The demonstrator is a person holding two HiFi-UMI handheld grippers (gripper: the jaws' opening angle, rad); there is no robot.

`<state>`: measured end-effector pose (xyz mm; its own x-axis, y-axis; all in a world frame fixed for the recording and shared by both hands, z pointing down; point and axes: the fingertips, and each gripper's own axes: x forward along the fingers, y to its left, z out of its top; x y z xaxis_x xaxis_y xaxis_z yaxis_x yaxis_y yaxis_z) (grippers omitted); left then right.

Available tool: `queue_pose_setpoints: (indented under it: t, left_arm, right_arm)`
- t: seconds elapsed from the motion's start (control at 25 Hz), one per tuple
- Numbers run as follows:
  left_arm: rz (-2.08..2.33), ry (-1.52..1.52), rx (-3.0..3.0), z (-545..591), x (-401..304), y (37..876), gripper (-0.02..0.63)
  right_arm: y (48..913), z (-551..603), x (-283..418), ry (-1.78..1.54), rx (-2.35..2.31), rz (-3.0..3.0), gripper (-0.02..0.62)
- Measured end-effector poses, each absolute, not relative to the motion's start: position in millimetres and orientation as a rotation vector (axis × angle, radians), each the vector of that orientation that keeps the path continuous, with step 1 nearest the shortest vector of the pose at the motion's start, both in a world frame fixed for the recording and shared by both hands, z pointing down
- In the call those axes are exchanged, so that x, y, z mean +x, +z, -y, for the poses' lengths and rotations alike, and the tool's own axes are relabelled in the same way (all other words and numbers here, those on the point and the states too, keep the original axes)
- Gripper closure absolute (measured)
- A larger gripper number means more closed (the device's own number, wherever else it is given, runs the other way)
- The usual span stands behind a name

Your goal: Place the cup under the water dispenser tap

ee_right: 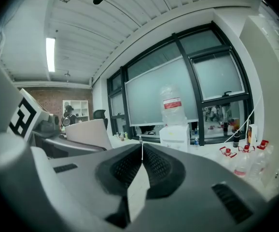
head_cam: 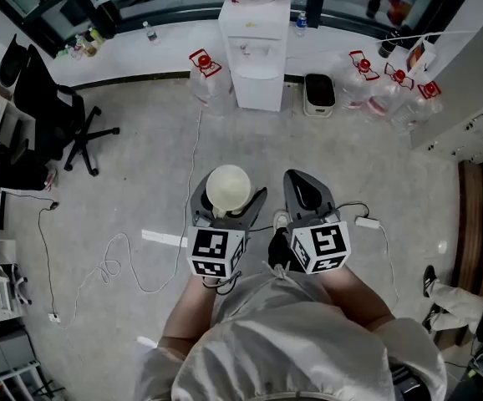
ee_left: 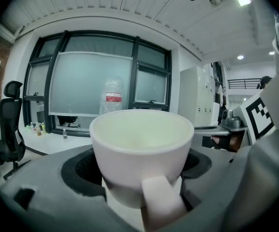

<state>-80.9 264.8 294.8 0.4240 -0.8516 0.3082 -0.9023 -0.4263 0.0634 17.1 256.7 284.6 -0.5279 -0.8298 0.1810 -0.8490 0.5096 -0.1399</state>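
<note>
A white cup (head_cam: 227, 188) sits upright between the jaws of my left gripper (head_cam: 227, 200), which is shut on it. In the left gripper view the cup (ee_left: 142, 153) fills the middle, handle toward the camera, empty inside. My right gripper (head_cam: 306, 189) hangs beside it, shut with nothing held; its jaws meet in a thin line in the right gripper view (ee_right: 142, 153). The white water dispenser (head_cam: 256, 48) stands far ahead against the window wall, a clear bottle on top, its tap recess (head_cam: 256, 50) facing me. The dispenser (ee_right: 174, 135) also shows in the right gripper view.
Several water jugs with red caps stand beside the dispenser (head_cam: 208, 78) and at the right (head_cam: 383, 86). A black bin (head_cam: 319, 93) sits right of the dispenser. An office chair (head_cam: 53, 115) is at left. White cables (head_cam: 116, 266) trail over the grey floor.
</note>
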Motion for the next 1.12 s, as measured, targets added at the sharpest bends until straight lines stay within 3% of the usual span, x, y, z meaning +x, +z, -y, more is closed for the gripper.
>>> queue_pose_setpoints:
  t: [0.52, 1.12]
  left_arm:
    - [1.546, 0.362, 2.45, -85, -42, 326, 0.153]
    - [1.348, 0.43, 2.511, 100, -63, 404, 0.153]
  right_arm:
    - [314, -85, 55, 0.4, 1.398, 2.625, 0.566]
    - [372, 78, 30, 0.558, 1.523, 2.445, 0.566]
